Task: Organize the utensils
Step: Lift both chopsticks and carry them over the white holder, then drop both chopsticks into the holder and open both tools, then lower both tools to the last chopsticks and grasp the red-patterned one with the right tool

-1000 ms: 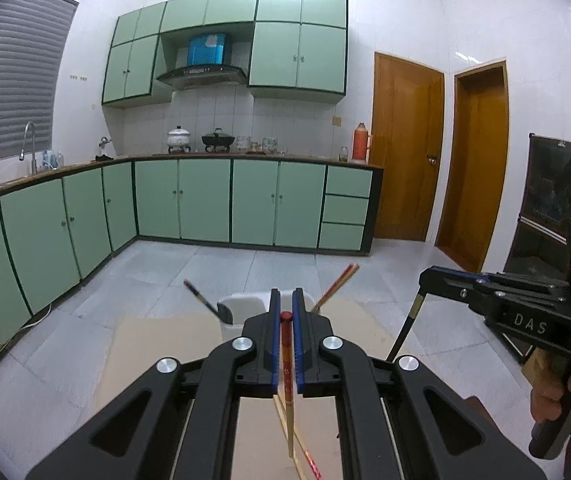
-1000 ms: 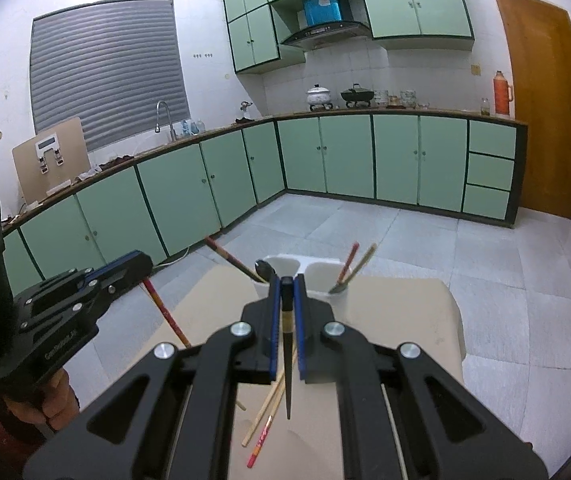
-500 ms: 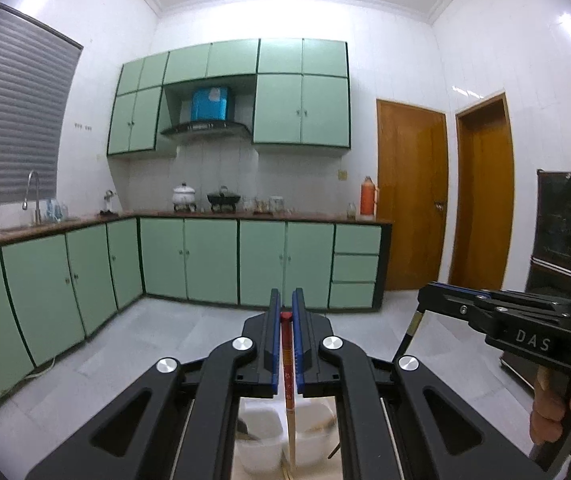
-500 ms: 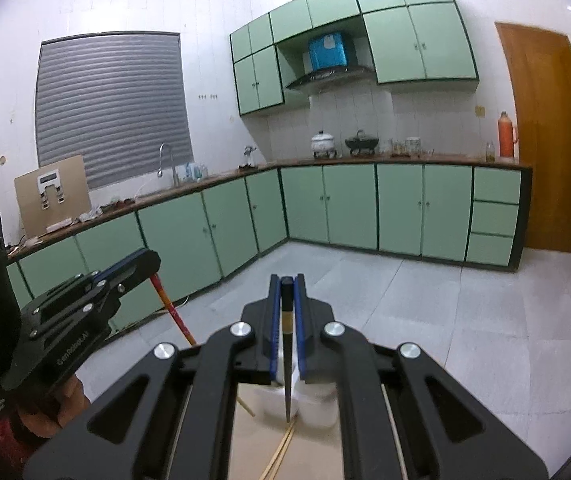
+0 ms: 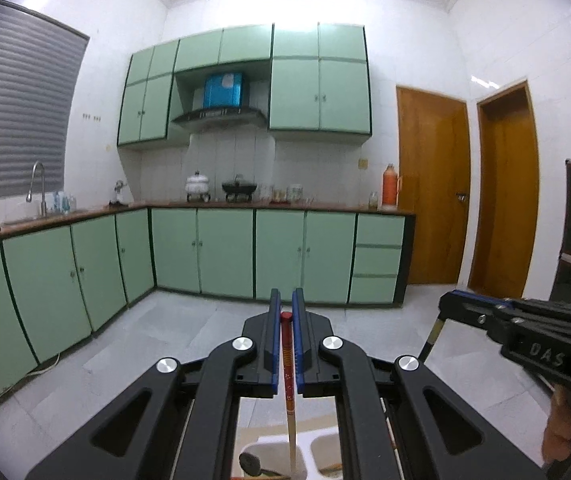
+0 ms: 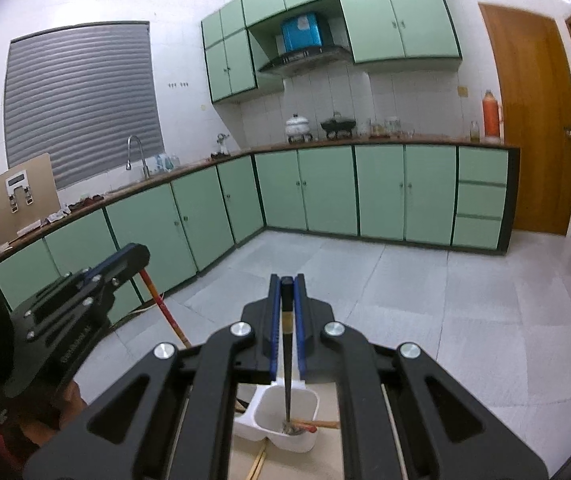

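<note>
My left gripper [image 5: 286, 314] is shut on a red-topped chopstick [image 5: 288, 392] that hangs point down over the white two-cup holder [image 5: 273, 446]. My right gripper [image 6: 286, 284] is shut on a black-topped chopstick [image 6: 286, 368] whose tip hangs in the right cup of the holder [image 6: 281, 428]. That cup holds chopsticks and a spoon. The right gripper shows at the right of the left wrist view [image 5: 443, 305]. The left gripper shows at the left of the right wrist view [image 6: 139, 254].
Loose chopsticks [image 6: 257, 460] lie on the tan table [image 6: 325, 460] in front of the holder. Green cabinets [image 5: 225, 252], a tiled floor [image 6: 405, 288] and wooden doors [image 5: 429, 216] lie beyond.
Both grippers have risen and tilted up with their chopsticks. The holder has slid from mid-frame to below the fingers, and both chopsticks now hang nearly upright over it.
</note>
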The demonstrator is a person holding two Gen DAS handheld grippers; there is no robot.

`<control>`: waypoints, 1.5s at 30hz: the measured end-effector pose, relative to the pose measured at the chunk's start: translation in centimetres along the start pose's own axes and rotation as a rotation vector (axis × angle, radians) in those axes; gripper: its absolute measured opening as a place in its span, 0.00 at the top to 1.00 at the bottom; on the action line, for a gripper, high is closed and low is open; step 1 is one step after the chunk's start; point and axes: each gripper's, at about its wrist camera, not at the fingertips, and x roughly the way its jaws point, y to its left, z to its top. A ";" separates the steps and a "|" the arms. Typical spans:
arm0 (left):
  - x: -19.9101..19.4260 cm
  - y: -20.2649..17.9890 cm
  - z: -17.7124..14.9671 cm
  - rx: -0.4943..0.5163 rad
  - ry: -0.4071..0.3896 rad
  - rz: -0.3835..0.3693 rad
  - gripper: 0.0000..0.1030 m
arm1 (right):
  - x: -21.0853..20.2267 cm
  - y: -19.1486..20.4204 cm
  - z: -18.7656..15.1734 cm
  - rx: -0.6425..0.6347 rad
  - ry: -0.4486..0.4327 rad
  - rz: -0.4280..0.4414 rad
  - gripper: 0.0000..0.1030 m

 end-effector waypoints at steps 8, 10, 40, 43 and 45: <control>2.8 0.9 -3.7 0.000 0.121 0.015 0.94 | 2.3 0.2 -2.7 0.013 0.080 0.028 0.94; 3.2 1.0 -4.2 -0.002 0.154 0.011 0.94 | 2.5 0.2 -3.0 0.021 0.089 0.029 0.88; -13.1 0.4 -12.7 -0.041 0.188 0.048 0.22 | -10.4 1.7 -17.1 0.028 -0.008 -0.121 0.09; -13.8 0.7 -15.1 -0.036 0.239 0.066 0.22 | -10.7 2.2 -19.7 0.030 0.034 -0.133 0.09; -13.9 0.9 -16.5 -0.037 0.275 0.072 0.22 | -10.7 2.5 -21.4 0.042 0.058 -0.144 0.09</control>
